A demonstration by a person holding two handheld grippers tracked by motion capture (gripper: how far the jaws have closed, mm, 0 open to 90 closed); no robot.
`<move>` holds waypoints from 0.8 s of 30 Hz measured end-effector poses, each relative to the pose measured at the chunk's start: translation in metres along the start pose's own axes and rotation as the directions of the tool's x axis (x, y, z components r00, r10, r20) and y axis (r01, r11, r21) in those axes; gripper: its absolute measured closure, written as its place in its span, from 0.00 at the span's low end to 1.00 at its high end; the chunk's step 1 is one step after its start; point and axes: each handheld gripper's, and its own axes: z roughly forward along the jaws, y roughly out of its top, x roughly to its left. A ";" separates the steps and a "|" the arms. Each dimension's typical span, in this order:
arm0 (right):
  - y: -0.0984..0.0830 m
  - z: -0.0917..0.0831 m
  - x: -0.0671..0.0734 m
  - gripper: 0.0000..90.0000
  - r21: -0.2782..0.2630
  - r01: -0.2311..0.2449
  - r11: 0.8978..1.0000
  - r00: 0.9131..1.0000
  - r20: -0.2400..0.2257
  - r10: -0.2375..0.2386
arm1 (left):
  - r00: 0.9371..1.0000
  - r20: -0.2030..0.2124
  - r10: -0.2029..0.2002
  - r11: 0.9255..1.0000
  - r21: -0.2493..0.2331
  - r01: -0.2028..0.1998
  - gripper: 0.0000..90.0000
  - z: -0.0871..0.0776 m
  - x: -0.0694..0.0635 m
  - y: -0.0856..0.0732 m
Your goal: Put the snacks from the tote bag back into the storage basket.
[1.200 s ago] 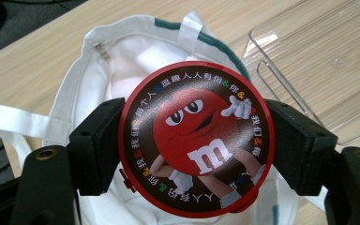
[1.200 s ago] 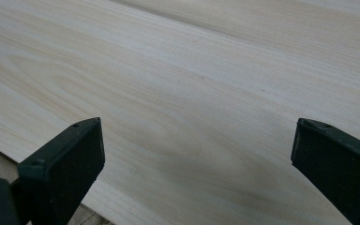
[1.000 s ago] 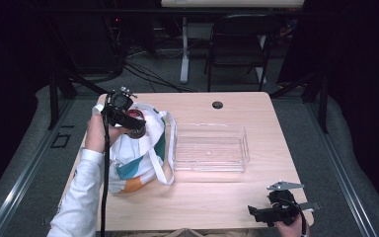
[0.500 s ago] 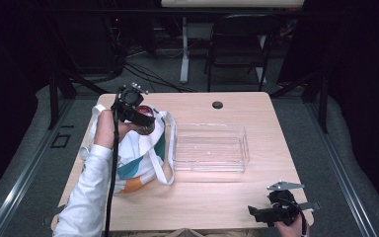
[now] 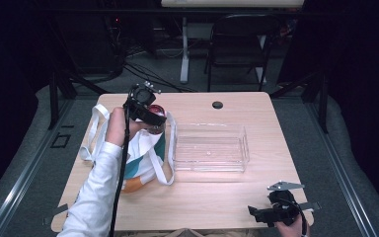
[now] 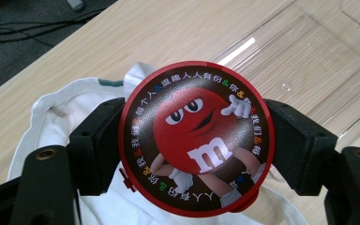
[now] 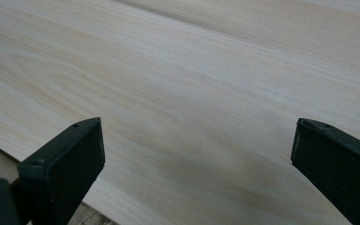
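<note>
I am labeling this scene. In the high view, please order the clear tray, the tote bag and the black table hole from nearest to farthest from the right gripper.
1. clear tray, mid-table.
2. tote bag, left side.
3. black table hole, far edge.

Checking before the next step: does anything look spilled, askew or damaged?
Nothing stands out. The left gripper holds the round red candy tin squarely above the white cloth bag, and the clear plastic tray sits flat and intact.
</note>
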 end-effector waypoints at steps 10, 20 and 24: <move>0.000 0.000 0.000 0.03 0.001 0.001 1.000 1.000 -0.001 -0.001 | 0.999 0.027 0.023 1.000 0.012 -0.023 0.29 0.012 -0.011 0.008; 0.000 -0.001 0.000 0.03 0.001 0.003 1.000 1.000 -0.007 -0.003 | 0.998 0.049 0.036 0.999 0.016 -0.037 0.29 0.022 -0.019 0.012; 0.000 0.000 0.000 0.03 0.002 0.004 1.000 1.000 -0.006 -0.004 | 0.997 0.059 0.041 0.999 0.015 -0.042 0.29 0.025 -0.023 0.014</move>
